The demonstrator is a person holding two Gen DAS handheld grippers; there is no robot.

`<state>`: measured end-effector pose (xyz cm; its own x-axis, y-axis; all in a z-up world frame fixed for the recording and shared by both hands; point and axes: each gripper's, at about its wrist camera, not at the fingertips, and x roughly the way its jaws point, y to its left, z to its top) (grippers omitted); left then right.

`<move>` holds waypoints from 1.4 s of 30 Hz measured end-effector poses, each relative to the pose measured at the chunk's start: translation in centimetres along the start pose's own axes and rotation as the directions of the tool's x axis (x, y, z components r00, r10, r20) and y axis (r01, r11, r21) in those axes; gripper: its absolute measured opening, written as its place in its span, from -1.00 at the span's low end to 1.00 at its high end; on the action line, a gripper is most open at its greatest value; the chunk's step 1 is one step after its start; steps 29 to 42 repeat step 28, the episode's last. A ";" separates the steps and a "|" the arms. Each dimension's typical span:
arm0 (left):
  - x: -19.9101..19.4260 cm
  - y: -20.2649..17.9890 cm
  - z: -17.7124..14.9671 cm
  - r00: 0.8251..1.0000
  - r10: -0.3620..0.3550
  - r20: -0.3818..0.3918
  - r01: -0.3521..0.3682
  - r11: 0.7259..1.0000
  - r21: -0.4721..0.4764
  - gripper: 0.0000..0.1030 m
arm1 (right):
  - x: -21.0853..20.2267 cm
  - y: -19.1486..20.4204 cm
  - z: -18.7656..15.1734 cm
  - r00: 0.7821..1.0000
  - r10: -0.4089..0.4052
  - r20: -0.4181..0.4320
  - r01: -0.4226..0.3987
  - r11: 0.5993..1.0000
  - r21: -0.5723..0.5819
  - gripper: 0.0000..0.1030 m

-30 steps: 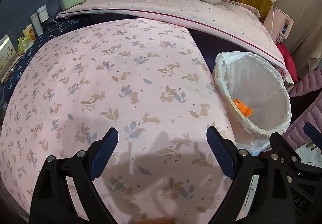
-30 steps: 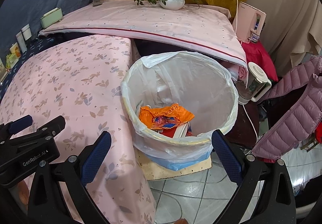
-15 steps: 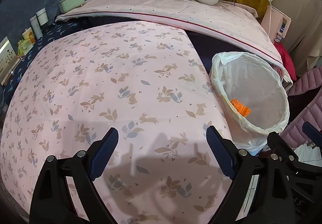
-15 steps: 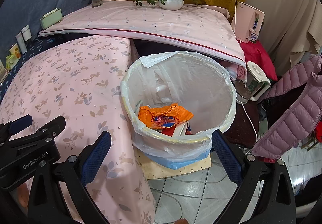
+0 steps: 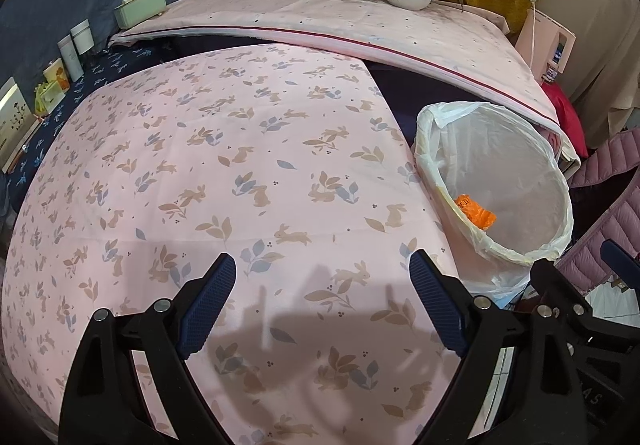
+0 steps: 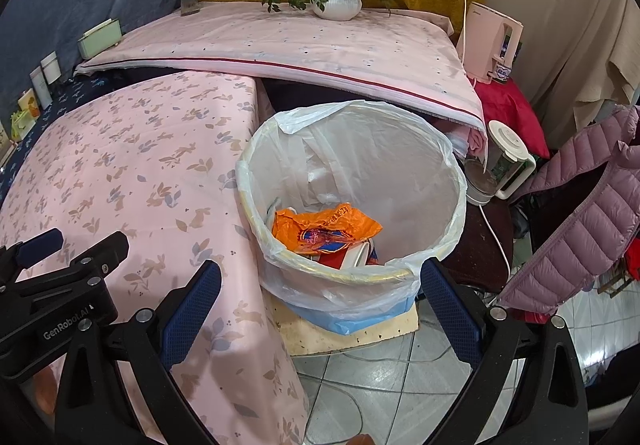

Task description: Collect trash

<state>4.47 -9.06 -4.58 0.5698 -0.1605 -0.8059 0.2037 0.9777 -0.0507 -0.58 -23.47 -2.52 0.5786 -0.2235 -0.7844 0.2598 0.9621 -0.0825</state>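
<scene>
Now 2 grippers agape: left gripper (image 5: 322,299), right gripper (image 6: 320,305); 1 bin (image 6: 436,149), 1 orange wrapper (image 6: 320,223).

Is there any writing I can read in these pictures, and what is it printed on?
"GenRobot.AI": white lettering on the black body of the left claw, seen in the right wrist view.
Orange wrapper in the lined trash bin: printed characters, too crumpled and small to read.
Pink appliance at the back: a small label, too blurred to read.
Right claw body in the left wrist view: faint letters ending "AS", mostly cut off.
</scene>
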 end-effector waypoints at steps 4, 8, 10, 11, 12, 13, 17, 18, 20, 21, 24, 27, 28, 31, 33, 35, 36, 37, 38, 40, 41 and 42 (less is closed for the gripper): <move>-0.1 0.0 0.0 1.000 -0.002 0.002 0.002 1.000 0.002 0.63 | 0.0 0.0 0.0 1.000 0.001 0.000 -0.001 1.000 -0.001 0.87; -0.2 0.0 0.0 1.000 -0.003 0.006 0.003 1.000 0.004 0.63 | 0.0 0.0 0.0 1.000 0.001 -0.001 -0.001 1.000 0.001 0.87; -0.3 0.0 -0.1 1.000 -0.002 0.010 0.002 1.000 0.009 0.63 | 0.0 -0.1 0.0 1.000 0.000 0.000 0.000 1.000 -0.001 0.87; -0.3 0.0 0.0 1.000 -0.004 0.010 0.004 1.000 0.010 0.63 | 0.0 -0.1 0.0 1.000 0.001 0.000 -0.001 1.000 0.000 0.87; -0.3 -0.1 0.0 1.000 -0.005 0.011 0.005 1.000 0.011 0.63 | 0.0 -0.1 0.0 1.000 0.001 0.001 -0.001 1.000 0.001 0.87; -0.3 -0.1 -0.1 1.000 -0.006 0.011 0.006 1.000 0.012 0.63 | 0.0 -0.2 0.0 1.000 0.001 0.001 -0.001 1.000 0.002 0.87; -0.4 -0.2 -0.1 1.000 -0.009 0.016 0.009 1.000 0.017 0.63 | 0.0 -0.2 -0.1 1.000 0.001 0.002 -0.001 1.000 0.001 0.87; -0.5 -0.2 -0.1 1.000 -0.009 0.018 0.008 1.000 0.018 0.63 | 0.0 -0.2 0.0 1.000 0.001 0.001 -0.001 1.000 0.001 0.87; -0.5 -0.2 -0.1 1.000 -0.011 0.016 0.011 1.000 0.017 0.63 | -0.1 -0.2 -0.1 1.000 0.002 0.002 -0.002 1.000 0.003 0.87; -0.5 -0.2 -0.1 1.000 -0.012 0.016 0.012 1.000 0.016 0.63 | 0.0 -0.2 -0.1 1.000 0.001 0.001 -0.001 1.000 0.002 0.87; -0.7 -0.3 -0.1 1.000 -0.014 0.022 0.014 1.000 0.018 0.64 | -0.2 -0.4 0.0 1.000 -0.001 0.004 0.001 1.000 0.005 0.87; -0.9 -0.5 -0.1 0.999 -0.020 0.029 0.020 0.999 0.029 0.64 | -0.3 -0.7 0.3 1.000 -0.002 0.007 0.002 1.000 0.009 0.87; -0.9 -0.5 -0.1 0.999 -0.023 0.030 0.022 0.999 0.031 0.64 | -0.4 -0.7 0.3 1.000 -0.003 0.007 0.003 1.000 0.011 0.87; -0.9 -0.5 -0.1 0.999 -0.023 0.030 0.022 0.999 0.031 0.64 | -0.4 -0.7 0.3 1.000 -0.003 0.007 0.003 1.000 0.011 0.87; -0.9 -0.5 -0.1 0.999 -0.023 0.030 0.022 0.999 0.031 0.64 | -0.4 -0.7 0.3 1.000 -0.003 0.007 0.003 1.000 0.011 0.87; -0.9 -0.5 -0.1 0.999 -0.023 0.030 0.022 0.999 0.031 0.64 | -0.4 -0.7 0.3 1.000 -0.003 0.007 0.003 1.000 0.011 0.87; -0.9 -0.5 -0.1 0.999 -0.023 0.030 0.022 0.999 0.031 0.64 | -0.4 -0.7 0.3 1.000 -0.003 0.007 0.003 1.000 0.011 0.87; -0.9 -0.5 -0.1 0.999 -0.023 0.030 0.022 0.999 0.031 0.64 | -0.4 -0.7 0.3 1.000 -0.003 0.007 0.003 1.000 0.011 0.87; -0.9 -0.5 -0.1 0.999 -0.023 0.030 0.022 0.999 0.031 0.64 | -0.4 -0.7 0.3 1.000 -0.003 0.007 0.003 1.000 0.011 0.87; -0.9 -0.5 -0.1 0.999 -0.023 0.030 0.022 0.999 0.031 0.64 | -0.4 -0.7 0.3 1.000 -0.003 0.007 0.003 1.000 0.011 0.87; -0.9 -0.5 -0.1 0.999 -0.023 0.030 0.022 0.999 0.031 0.64 | -0.4 -0.7 0.3 1.000 -0.003 0.007 0.003 1.000 0.011 0.87; -0.9 -0.5 -0.1 0.999 -0.023 0.030 0.022 0.999 0.031 0.64 | -0.4 -0.7 0.3 1.000 -0.003 0.007 0.003 1.000 0.011 0.87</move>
